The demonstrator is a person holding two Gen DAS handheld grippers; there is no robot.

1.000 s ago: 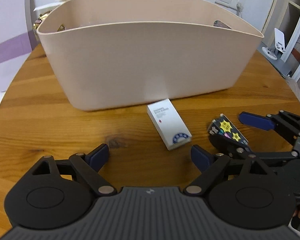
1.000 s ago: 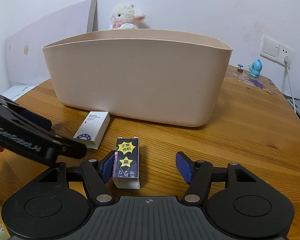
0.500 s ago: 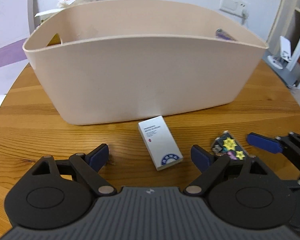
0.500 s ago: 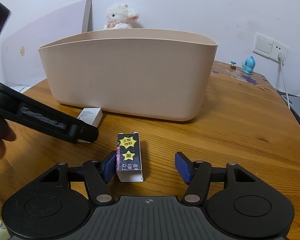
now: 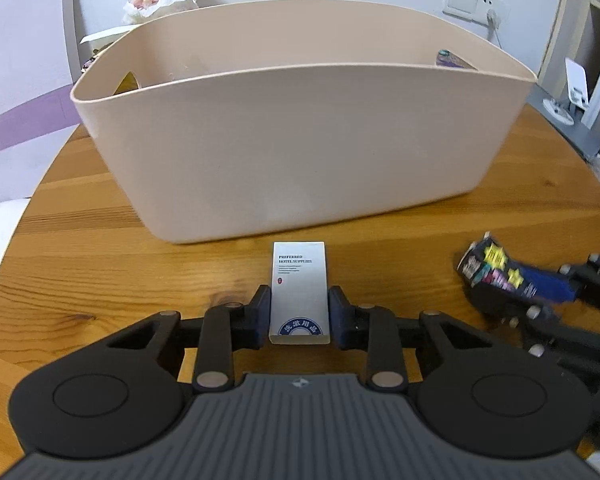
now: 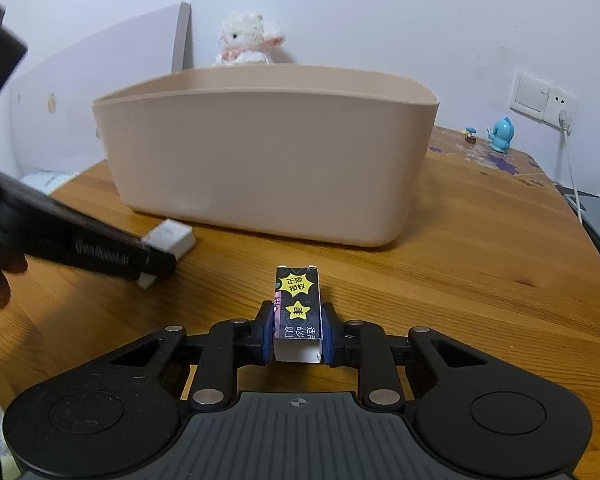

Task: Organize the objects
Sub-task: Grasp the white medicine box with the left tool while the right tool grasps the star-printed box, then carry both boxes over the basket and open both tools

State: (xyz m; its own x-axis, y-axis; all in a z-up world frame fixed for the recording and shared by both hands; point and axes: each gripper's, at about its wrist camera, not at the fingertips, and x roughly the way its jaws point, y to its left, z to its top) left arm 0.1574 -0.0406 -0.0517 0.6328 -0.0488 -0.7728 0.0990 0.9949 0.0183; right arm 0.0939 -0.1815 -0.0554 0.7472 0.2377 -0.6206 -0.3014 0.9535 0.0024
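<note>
Tabletop [image 5: 80, 280]: varnished wood, visible grain and knots, mild sheen. Bin [image 5: 300, 140]: smooth matt beige plastic. White box [image 5: 299, 292]: matt printed cardboard. Black box [image 6: 298, 308]: glossy printed card with yellow star stickers, raw white board at the open end. Left gripper [image 5: 299, 316] and right gripper [image 6: 297, 336]: matt black plastic, metal pivot pins, ribbed grey housing. Lamb toy [image 6: 246, 42]: fluffy plush cloth. Wall switch plate [image 6: 530, 96]: smooth white plastic.

round wooden table [image 5: 80, 248] — beige bin [image 5: 300, 140] on it, blue figurine [image 6: 501, 135] at the far edge.
</note>
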